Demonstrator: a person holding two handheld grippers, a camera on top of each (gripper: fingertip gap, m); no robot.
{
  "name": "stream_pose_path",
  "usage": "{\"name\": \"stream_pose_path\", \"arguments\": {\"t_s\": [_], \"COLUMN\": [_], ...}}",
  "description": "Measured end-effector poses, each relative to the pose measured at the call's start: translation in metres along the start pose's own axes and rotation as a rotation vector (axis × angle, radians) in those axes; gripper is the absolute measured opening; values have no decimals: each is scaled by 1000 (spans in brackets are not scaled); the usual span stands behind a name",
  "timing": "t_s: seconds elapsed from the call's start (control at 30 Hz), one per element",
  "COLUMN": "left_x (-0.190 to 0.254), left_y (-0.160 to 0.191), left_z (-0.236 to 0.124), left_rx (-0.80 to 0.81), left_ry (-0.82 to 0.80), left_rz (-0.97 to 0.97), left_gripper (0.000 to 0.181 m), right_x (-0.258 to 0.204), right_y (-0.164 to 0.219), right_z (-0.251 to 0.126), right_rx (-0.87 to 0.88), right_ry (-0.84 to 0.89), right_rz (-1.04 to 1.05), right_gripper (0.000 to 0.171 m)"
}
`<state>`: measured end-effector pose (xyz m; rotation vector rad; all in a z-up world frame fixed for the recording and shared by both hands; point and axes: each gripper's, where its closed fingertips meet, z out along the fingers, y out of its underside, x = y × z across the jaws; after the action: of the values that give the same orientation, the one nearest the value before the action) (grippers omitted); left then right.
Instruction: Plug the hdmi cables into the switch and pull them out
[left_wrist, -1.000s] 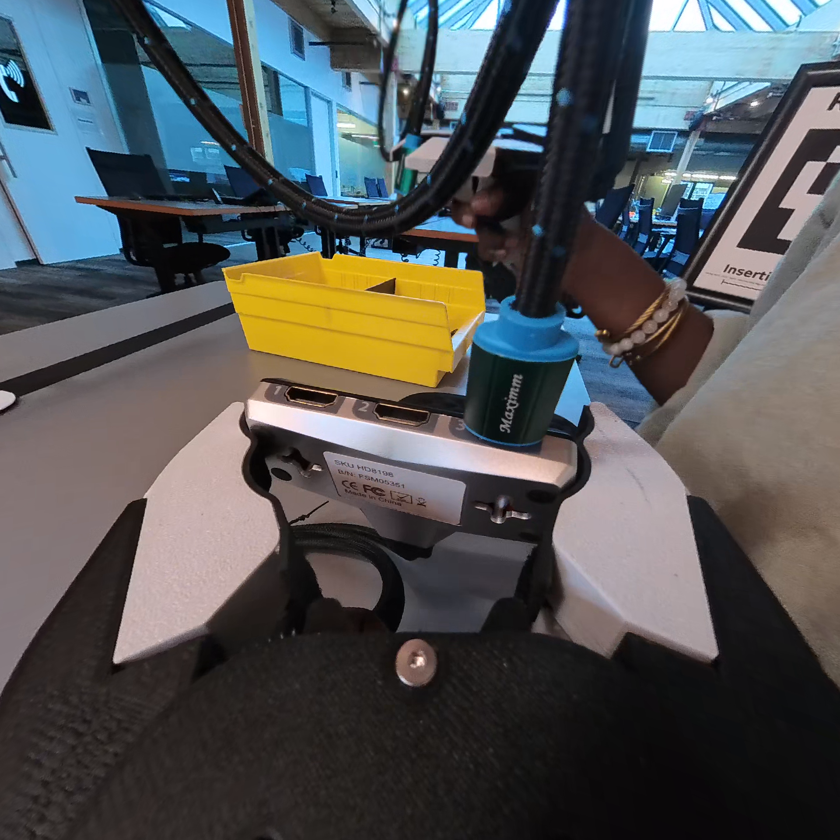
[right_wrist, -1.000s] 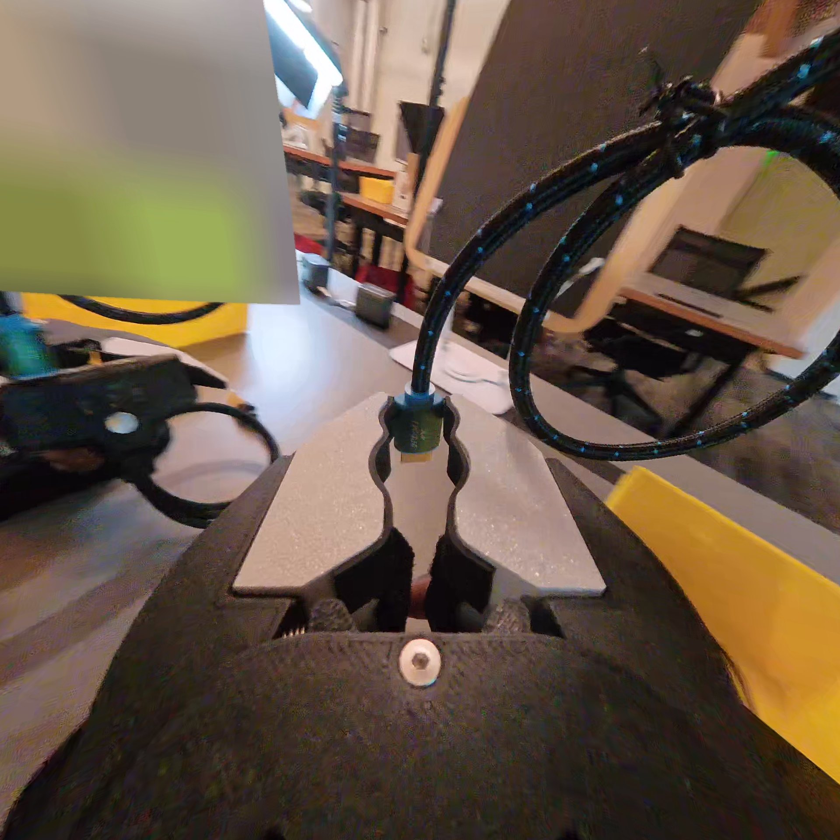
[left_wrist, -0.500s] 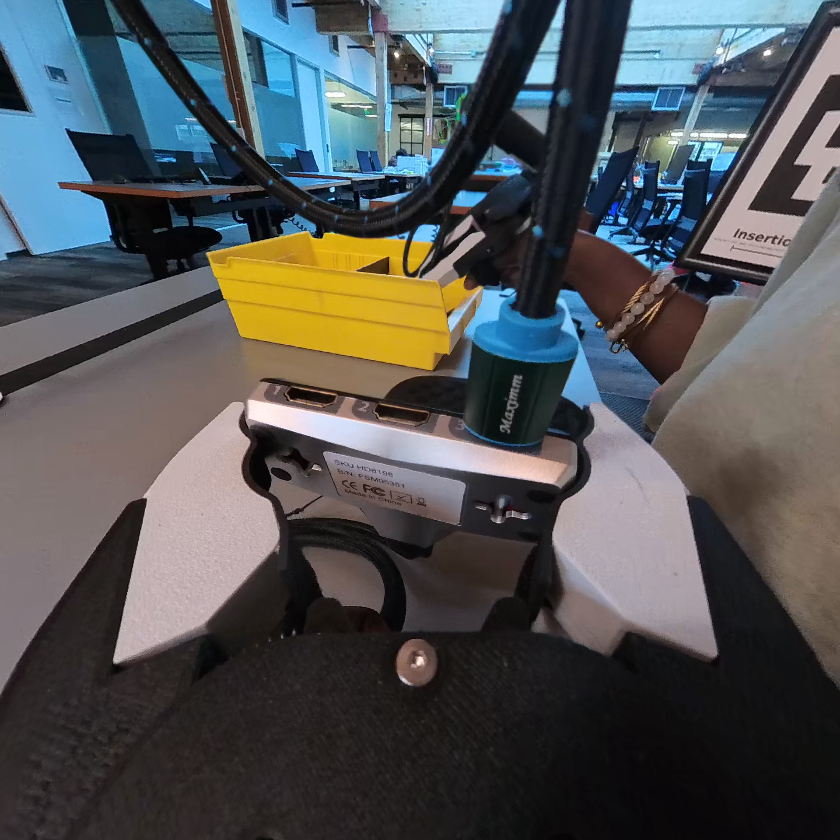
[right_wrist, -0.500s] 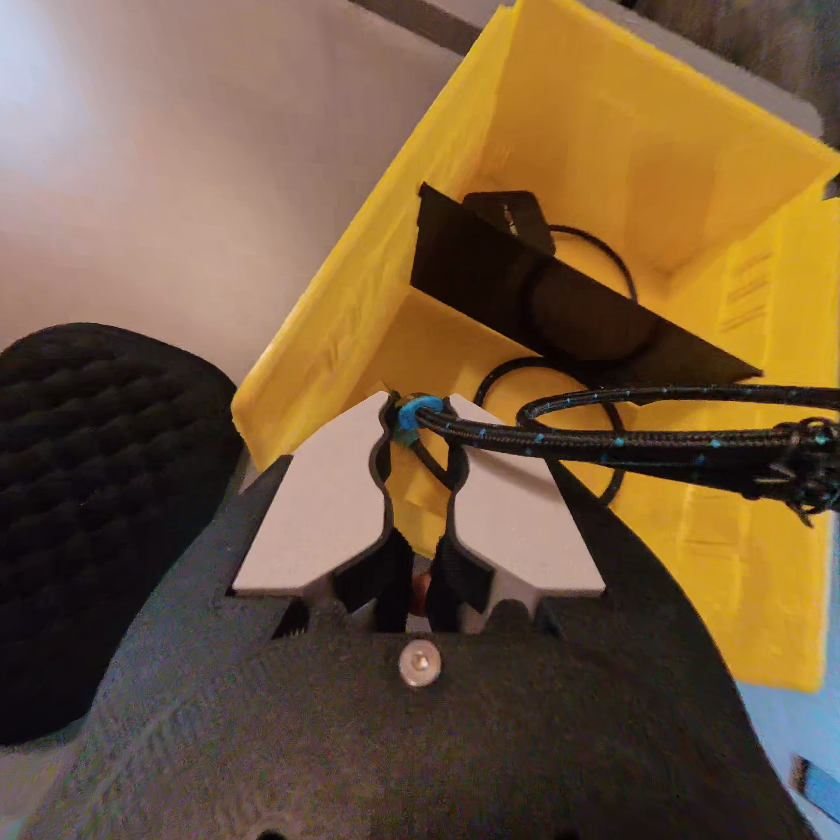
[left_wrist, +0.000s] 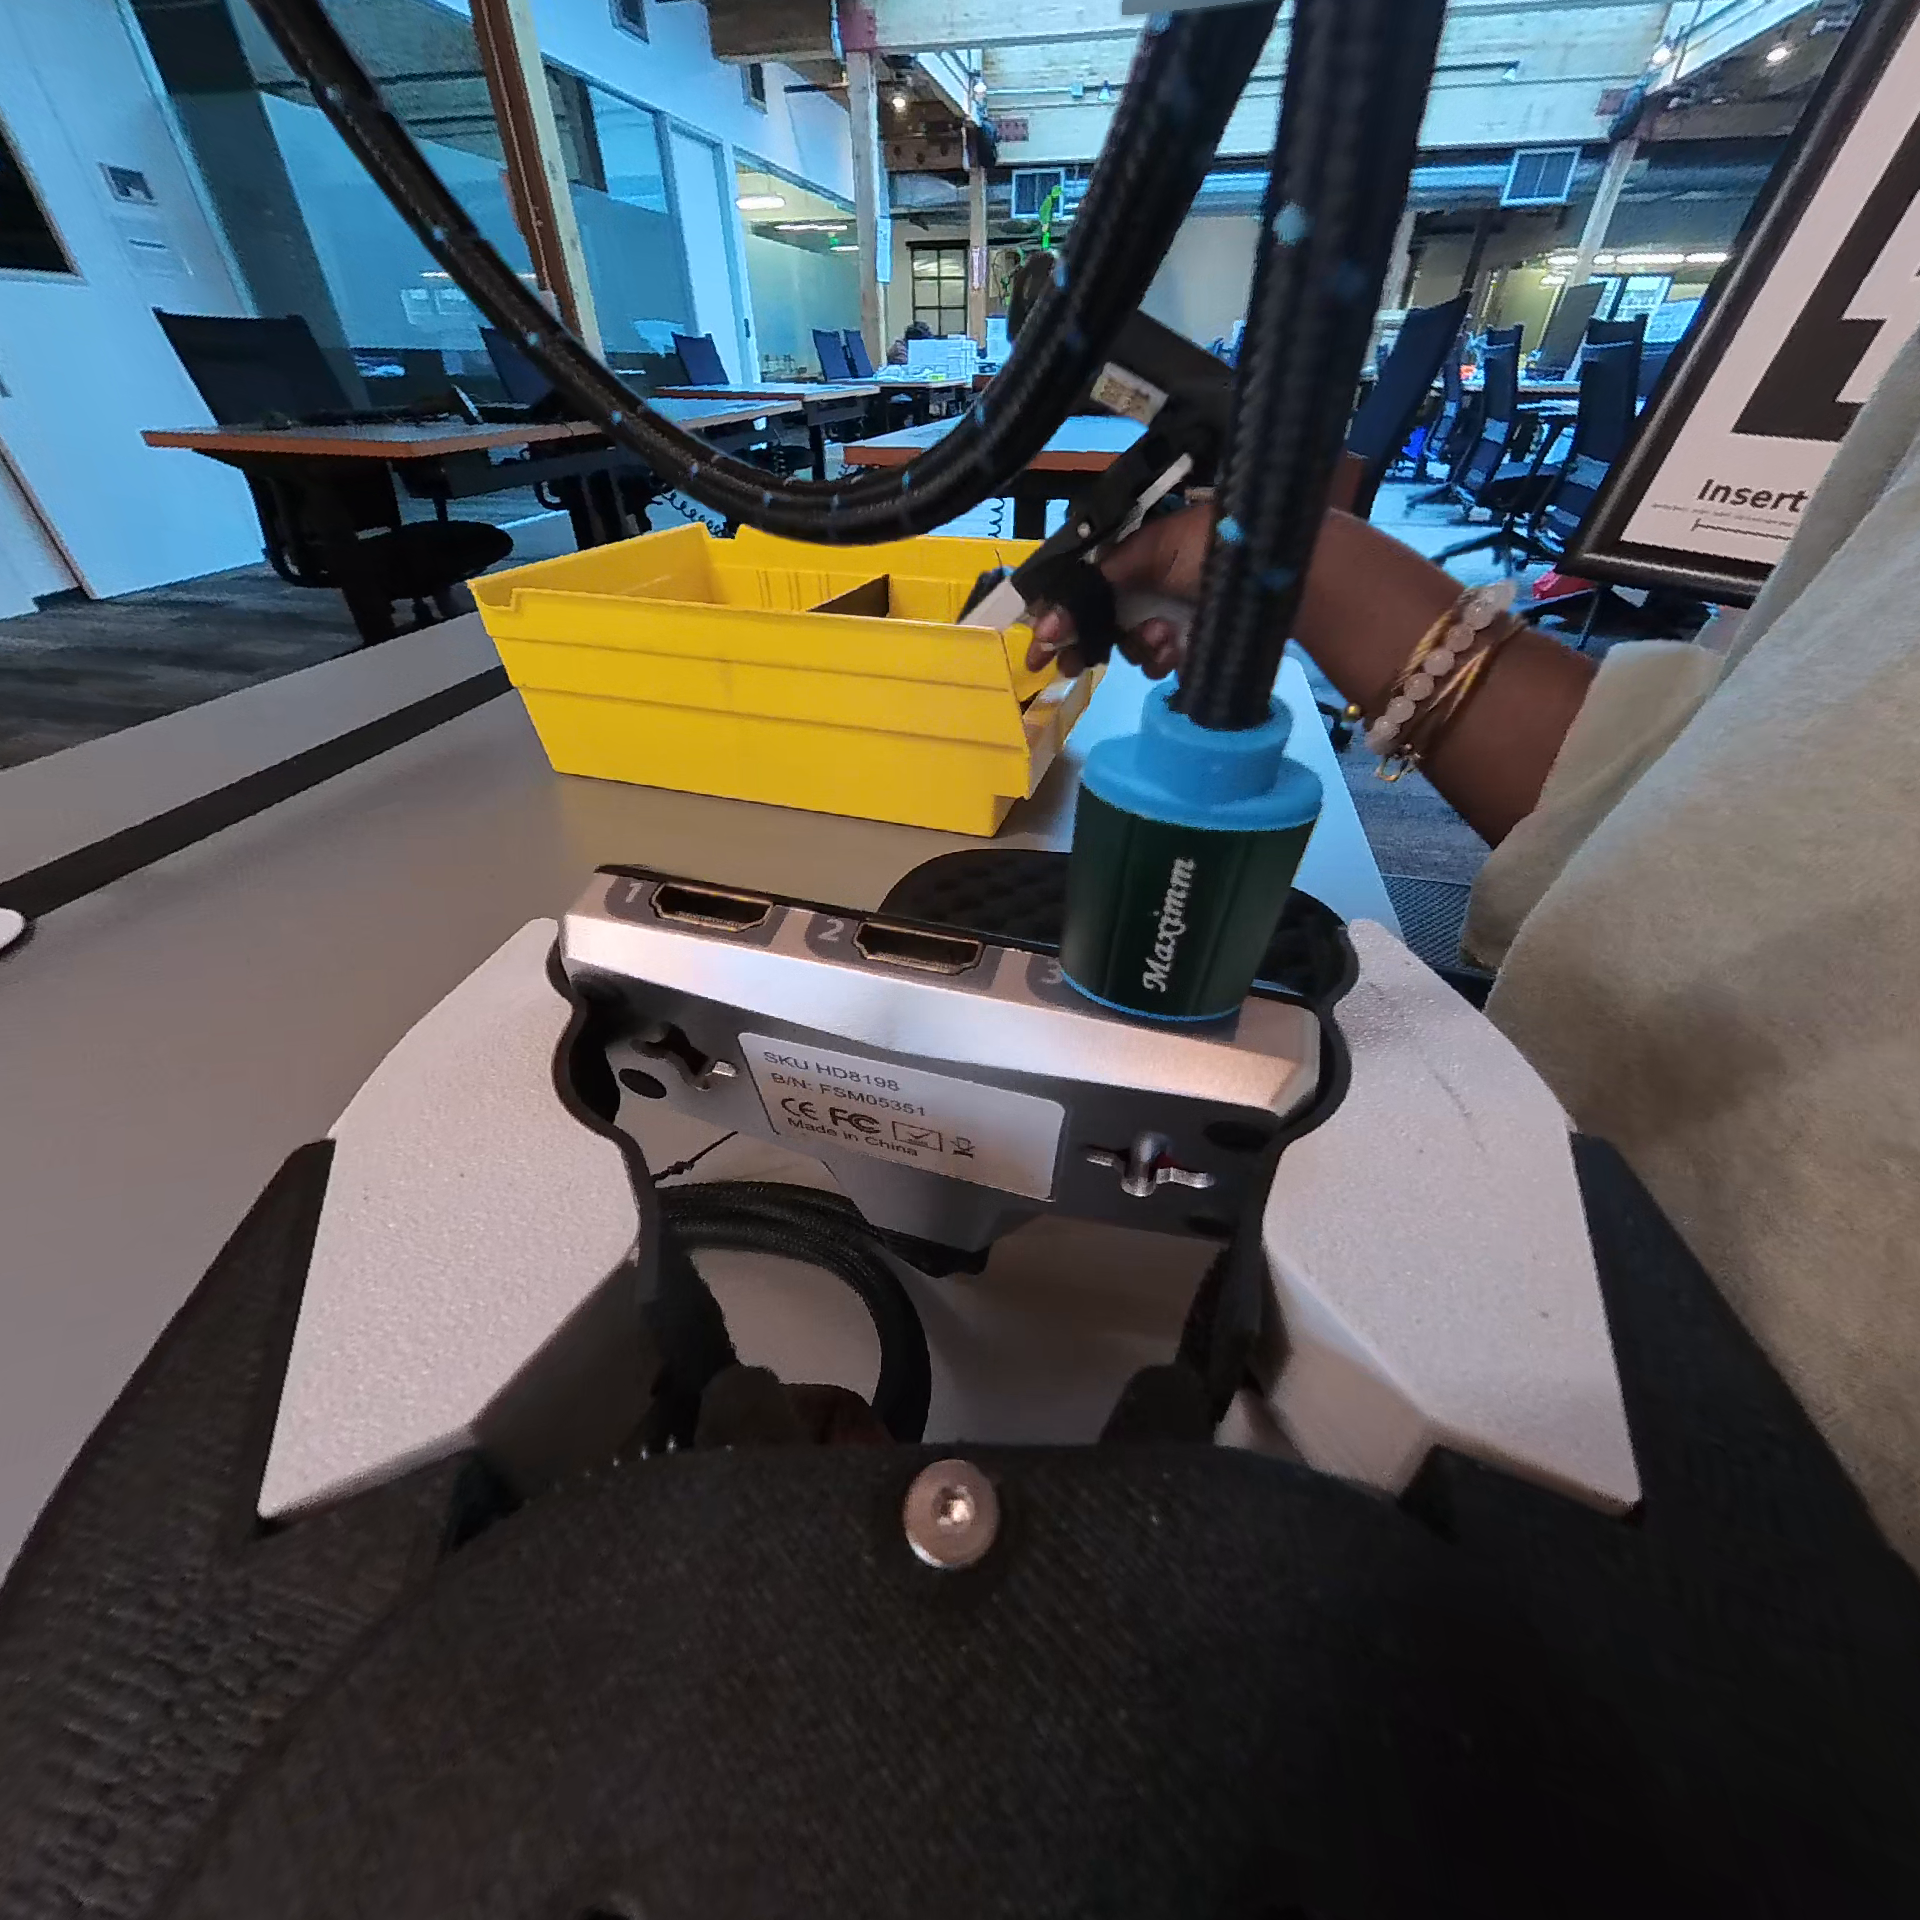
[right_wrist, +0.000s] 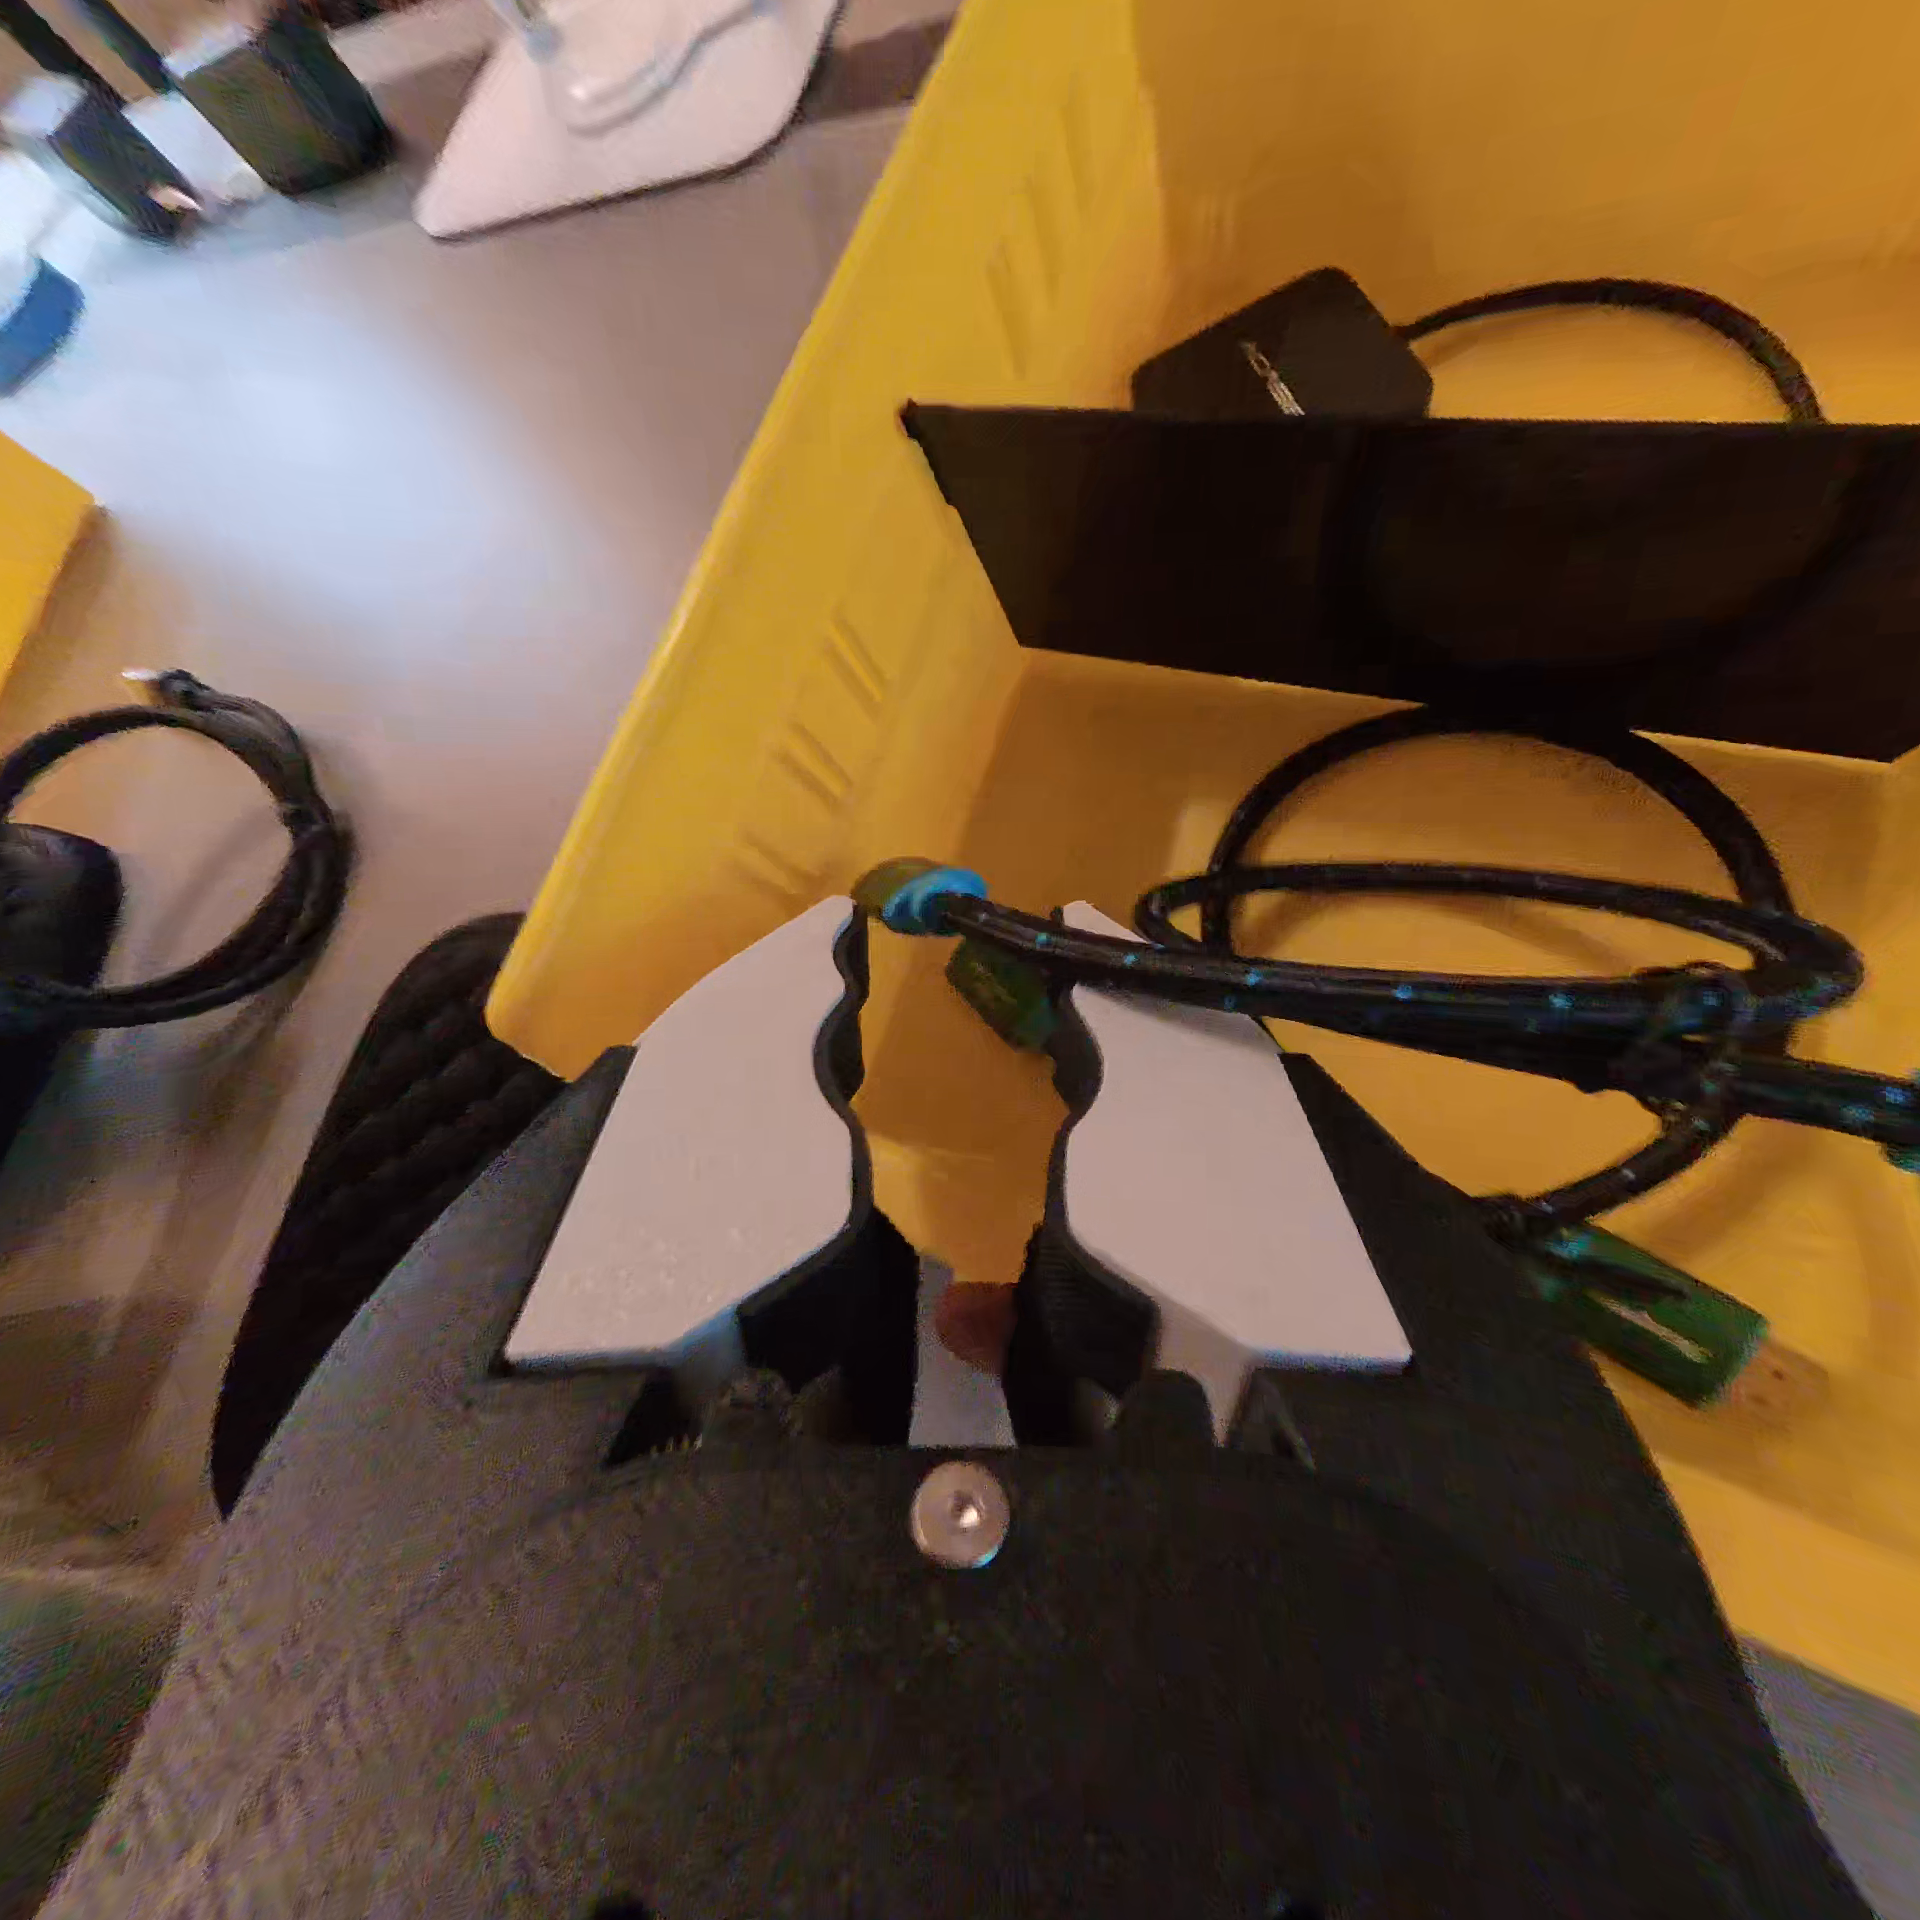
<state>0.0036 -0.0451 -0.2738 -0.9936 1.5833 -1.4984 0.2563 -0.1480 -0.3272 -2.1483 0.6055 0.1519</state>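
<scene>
My left gripper (left_wrist: 945, 997) is shut on the silver HDMI switch (left_wrist: 935, 1039) and holds it above the grey table. A green plug with a blue collar (left_wrist: 1184, 894) sits in the switch's third port, and its black braided cable (left_wrist: 1278, 416) rises out of view. The other two ports are empty. My right gripper (right_wrist: 961, 935) is open over the near compartment of the yellow bin (right_wrist: 790, 644). Another green and blue plug (right_wrist: 920, 891) lies just past its left fingertip, free of the jaws. The rest of that braided cable (right_wrist: 1455, 997) is coiled in the bin.
A black divider (right_wrist: 1455, 551) splits the bin, with a black adapter box (right_wrist: 1288, 353) behind it. A coiled black cable (right_wrist: 239, 831) and a black pad (right_wrist: 395, 1122) lie on the table left of the bin. A framed sign (left_wrist: 1766, 312) stands at right. My right fingertips sit around 30 cm from my left ones.
My right gripper has carried the plug down into the yellow bin, opened wider and let it go. My left gripper still holds the switch in the same place.
</scene>
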Motion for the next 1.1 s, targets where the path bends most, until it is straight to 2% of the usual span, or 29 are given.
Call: {"name": "stream_pose_path", "arguments": {"t_s": [0.17, 0.23, 0.3, 0.37, 0.43, 0.5, 0.57, 0.67, 0.8, 0.9, 0.93, 1.0, 1.1], "left_x": [-1, -2, -4, -6, -7, -8, -7, -6, -6, -3, -2, -2, -2], "left_y": [0, 1, 1, 1, 1, 2, 4, 7, 12, 16, 17, 20, 26], "left_z": [0, 1, 2, 2, 3, 4, 5, 7, 11, 14, 15, 16, 18], "left_rx": [-2, -8, -16, -21, -27, -35, -48, -73, -117, -155, -164, -190, -233], "left_ry": [-5, -14, -25, -28, -28, -27, -29, -32, -47, -45, -43, -33, -41], "left_rz": [-1, -1, -11, -20, -30, -33, -22, -6, 26, 57, 60, 61, 106], "left_gripper": [128, 128, 128, 128, 128, 128, 128, 128, 128, 128, 128, 128, 128], "right_x": [33, 38, 28, -15, -93, -188, -259, -318, -339, -347, -348, -345, -338], "right_y": [31, 24, 2, -24, -39, -27, -4, 15, 29, 32, 32, 32, 34], "right_z": [-33, -49, -56, -47, -32, -31, -42, -36, 3, 6, 5, 6, 7], "right_rx": [-356, -384, -294, -125, 79, 225, 281, 287, 220, 262, 276, 311, 435], "right_ry": [398, 516, 566, 423, 82, -387, -788, -1068, -1029, -1051, -1056, -1004, -835], "right_rz": [-234, -322, -410, -552, -705, -811, -848, -797, -785, -792, -801, -898, -1151], "right_gripper": [45, 43, 43, 42, 43, 43, 43, 44, 46, 24, 22, 22, 23]}}
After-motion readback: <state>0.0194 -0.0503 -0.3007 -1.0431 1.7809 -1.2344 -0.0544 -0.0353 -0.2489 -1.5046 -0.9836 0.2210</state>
